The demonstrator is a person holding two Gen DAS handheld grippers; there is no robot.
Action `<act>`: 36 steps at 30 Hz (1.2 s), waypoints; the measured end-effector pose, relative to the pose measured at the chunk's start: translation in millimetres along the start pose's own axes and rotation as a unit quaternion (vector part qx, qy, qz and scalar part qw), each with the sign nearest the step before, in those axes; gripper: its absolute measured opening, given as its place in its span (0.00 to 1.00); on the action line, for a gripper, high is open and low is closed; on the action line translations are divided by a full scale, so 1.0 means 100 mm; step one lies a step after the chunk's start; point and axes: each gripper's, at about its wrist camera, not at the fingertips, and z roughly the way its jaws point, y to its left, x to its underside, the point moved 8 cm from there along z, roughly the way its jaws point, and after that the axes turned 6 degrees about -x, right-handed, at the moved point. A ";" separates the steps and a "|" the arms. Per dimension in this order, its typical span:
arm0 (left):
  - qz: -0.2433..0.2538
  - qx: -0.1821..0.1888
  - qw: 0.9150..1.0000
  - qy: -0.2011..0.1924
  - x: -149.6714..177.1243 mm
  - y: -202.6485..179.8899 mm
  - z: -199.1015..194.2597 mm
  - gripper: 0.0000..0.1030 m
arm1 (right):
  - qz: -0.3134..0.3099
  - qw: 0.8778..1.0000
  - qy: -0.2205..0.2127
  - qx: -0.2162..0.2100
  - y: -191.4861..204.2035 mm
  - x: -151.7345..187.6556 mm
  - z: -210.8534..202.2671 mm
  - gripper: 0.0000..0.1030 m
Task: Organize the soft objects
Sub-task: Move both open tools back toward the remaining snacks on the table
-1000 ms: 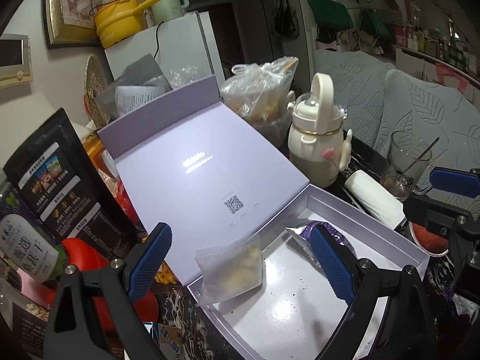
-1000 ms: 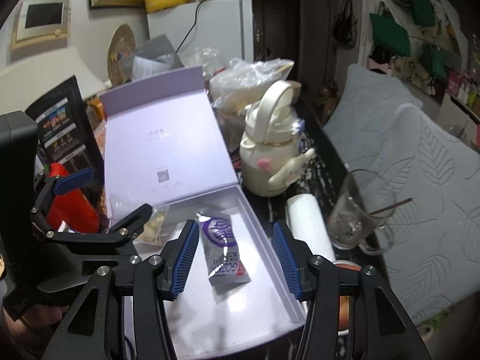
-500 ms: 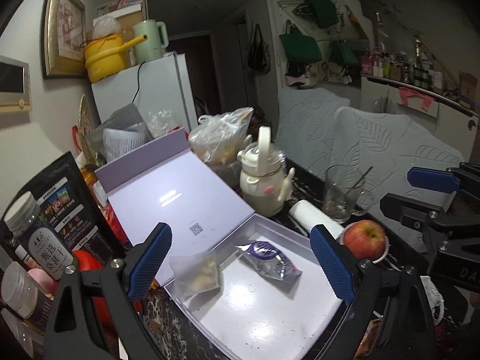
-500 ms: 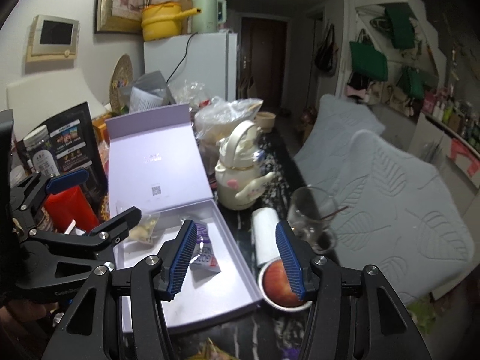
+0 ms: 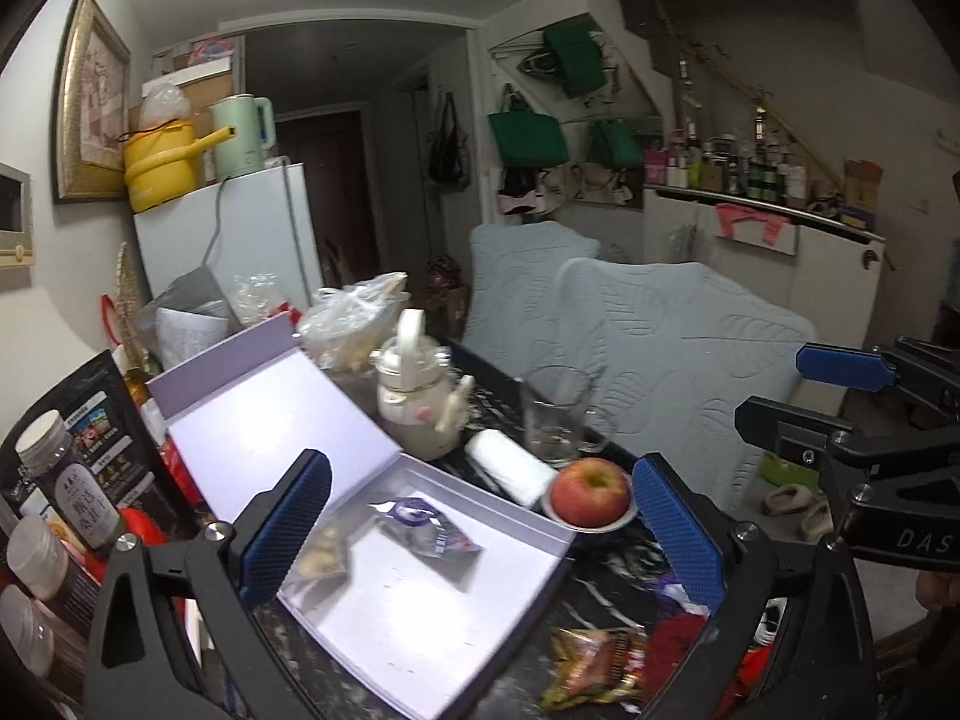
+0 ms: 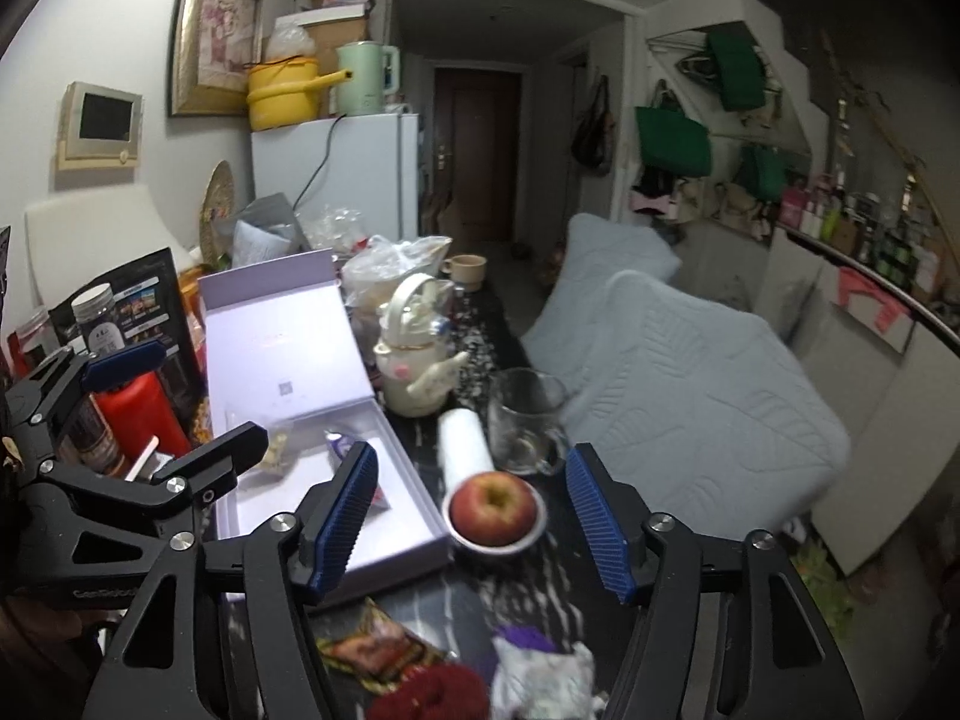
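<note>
Left wrist view showed the dark marble-patterned table crowded with goods. Largest on it was the lavender gift box, its lid standing open toward 11 o'clock. Inside the tray lay two soft packets: a purple-and-silver snack pouch near the centre and a clear bag of pale pieces at its 9 o'clock, apart from each other. A cream kettle-shaped bottle stood at 12 o'clock of the tray, a glass mug at 1 o'clock, and a white roll lay between them. A red apple on a small white dish sat just beside the tray's right wall. An orange-brown wrapped snack lay on the table at 5 o'clock of the tray.

The left gripper hung above the tray with its jaws opening very wide and nothing between the pads.

Right wrist view showed the right gripper over the apple dish, jaws opening at a middling gap, pads clear of everything. Below it, at 6 o'clock, lay the same wrapped snack, a dark red soft item and a crumpled white-and-purple packet, all blurred; whether they touched could not be determined.
</note>
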 end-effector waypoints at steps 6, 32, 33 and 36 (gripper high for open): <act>0.006 0.030 1.000 0.000 0.08 -0.30 -0.18 0.99 | 0.015 1.000 -0.003 0.015 -0.18 0.19 -0.32 0.70; 0.018 0.128 0.987 0.095 1.05 -0.88 -0.26 0.99 | 0.071 0.994 0.036 0.070 -0.52 1.42 -0.79 0.72; 0.020 0.130 0.986 0.099 1.10 -0.90 -0.25 0.99 | 0.075 0.994 0.038 0.068 -0.51 1.47 -0.78 0.72; 0.026 0.137 0.984 0.111 1.25 -0.93 -0.24 0.99 | 0.085 0.993 0.046 0.063 -0.48 1.65 -0.72 0.72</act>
